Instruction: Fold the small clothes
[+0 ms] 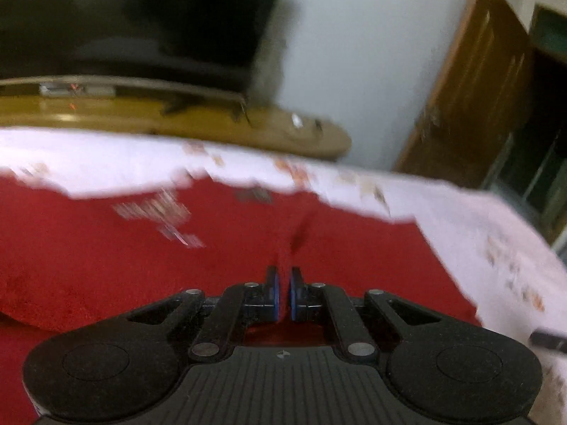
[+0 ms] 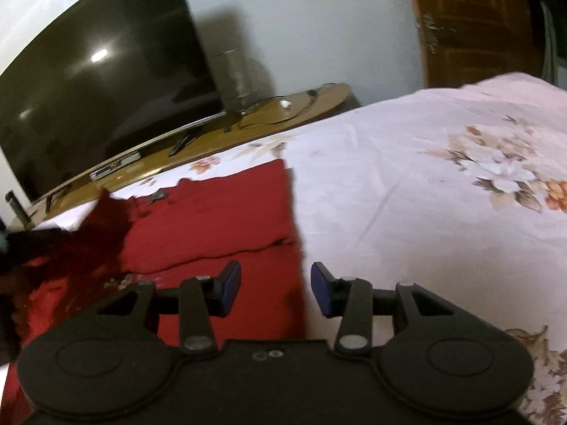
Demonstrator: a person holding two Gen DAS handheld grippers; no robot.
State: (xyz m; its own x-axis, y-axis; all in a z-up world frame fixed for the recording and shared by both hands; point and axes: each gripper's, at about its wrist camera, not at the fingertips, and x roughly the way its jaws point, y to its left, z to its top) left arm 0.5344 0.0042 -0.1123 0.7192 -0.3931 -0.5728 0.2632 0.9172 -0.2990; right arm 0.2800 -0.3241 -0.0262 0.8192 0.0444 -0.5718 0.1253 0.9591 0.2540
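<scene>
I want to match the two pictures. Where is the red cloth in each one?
Left wrist: the red cloth fills the lower middle, pinched in the left gripper.
Right wrist: it lies lower left, on the flowered sheet.
Shared landmark: the black TV, top left in both.

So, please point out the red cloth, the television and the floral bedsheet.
red cloth (image 2: 226,212): right wrist view, flat middle.
television (image 2: 95,99): right wrist view, dark screen.
floral bedsheet (image 2: 407,184): right wrist view, bare pink part.
</scene>
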